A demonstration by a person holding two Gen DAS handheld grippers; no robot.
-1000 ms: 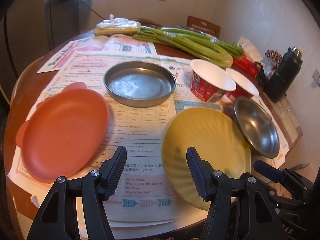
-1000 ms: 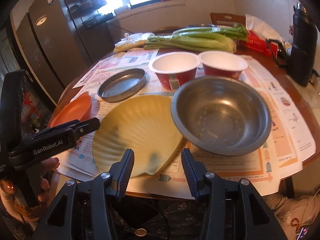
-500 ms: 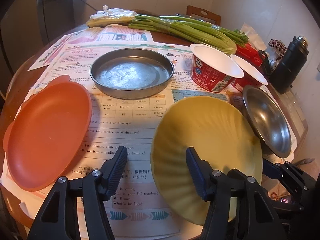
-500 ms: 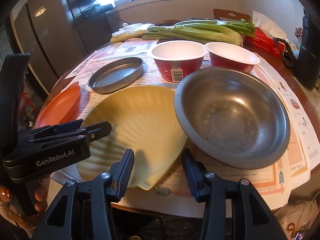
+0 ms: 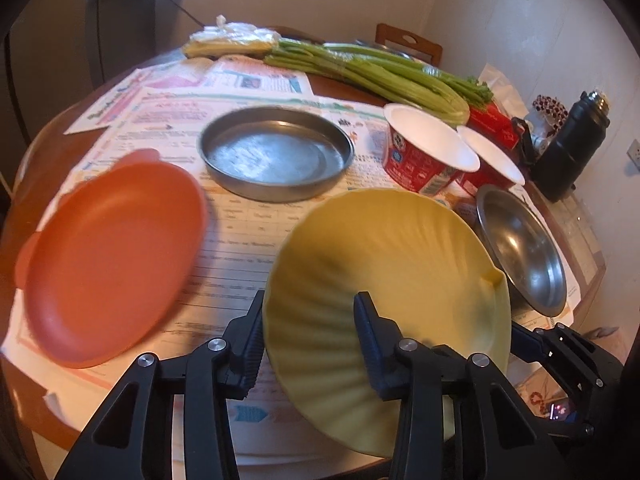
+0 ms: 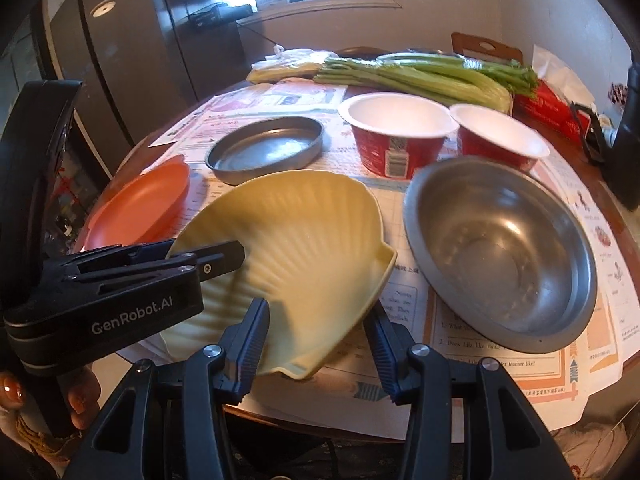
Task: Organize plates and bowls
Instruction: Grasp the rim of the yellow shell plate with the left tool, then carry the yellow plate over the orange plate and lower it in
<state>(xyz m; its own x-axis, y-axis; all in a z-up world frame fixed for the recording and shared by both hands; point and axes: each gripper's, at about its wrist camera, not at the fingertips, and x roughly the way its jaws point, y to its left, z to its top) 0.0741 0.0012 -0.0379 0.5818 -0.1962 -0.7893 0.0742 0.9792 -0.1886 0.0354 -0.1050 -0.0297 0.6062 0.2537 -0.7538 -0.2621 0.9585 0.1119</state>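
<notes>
So right up close my left gripper [image 5: 310, 332] is closing on the near rim of the yellow shell-shaped plate [image 5: 400, 264], with the rim sitting between the two fingers, one under the plate and one over it; can't honestly tell if the pads are pressing yet. My right gripper [image 6: 316, 326] sits at the plate's near corner with its jaws as closed as they go, and the plate's edge lies in the gap between them, though I can't make out whether the pads touch it. The plate looks tipped up a bit on the newspaper-covered table [image 5: 132, 120]. Just to its right is the steel bowl [image 6: 500, 252], its rim close beside the plate's edge. Off to the left, the orange plate [image 5: 112, 256] lies flat on the paper. Further back in the middle there's the round metal pan [image 5: 276, 152], and to its right two red paper cups [image 6: 396, 136] side by side. At the far end, a bundle of celery [image 5: 380, 76], and a black flask [image 5: 572, 148] at the right.
</notes>
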